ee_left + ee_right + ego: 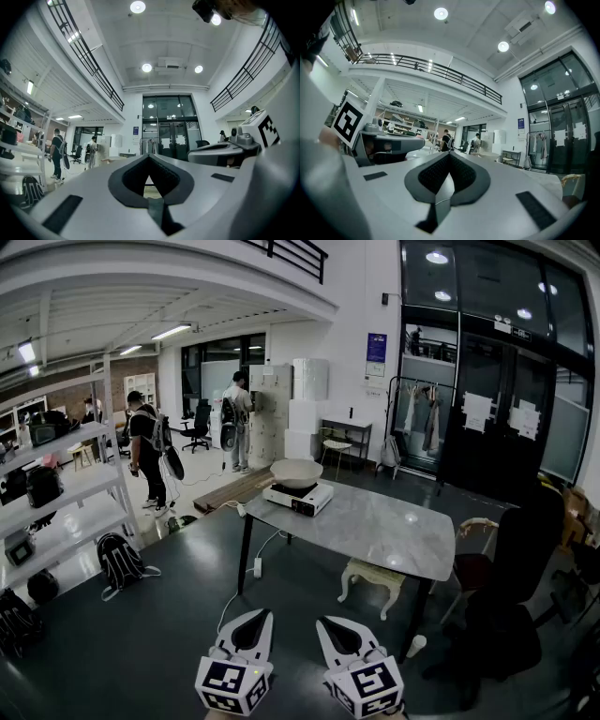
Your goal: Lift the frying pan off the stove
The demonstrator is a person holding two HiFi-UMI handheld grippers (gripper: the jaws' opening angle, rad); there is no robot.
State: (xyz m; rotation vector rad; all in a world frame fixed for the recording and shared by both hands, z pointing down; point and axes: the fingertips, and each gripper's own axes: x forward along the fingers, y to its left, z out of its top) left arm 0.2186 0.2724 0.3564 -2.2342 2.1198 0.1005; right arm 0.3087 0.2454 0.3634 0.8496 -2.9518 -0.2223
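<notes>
The white and grey left claw (266,613) is pointing straight ahead with its two jaws pressed together, and nothing is sitting between them. The white and grey right claw (322,620) is hanging just beside it, on its right, and its jaws are pressed together on nothing too. Well ahead of both claws, the pale round frying pan (296,472) is sitting on the flat white square stove (297,498), at the end of the grey stone-topped desk (375,526) farthest from the claws. A black backpack (122,563) is lying on the dark floor (187,615), ahead and to the left of the left claw.
</notes>
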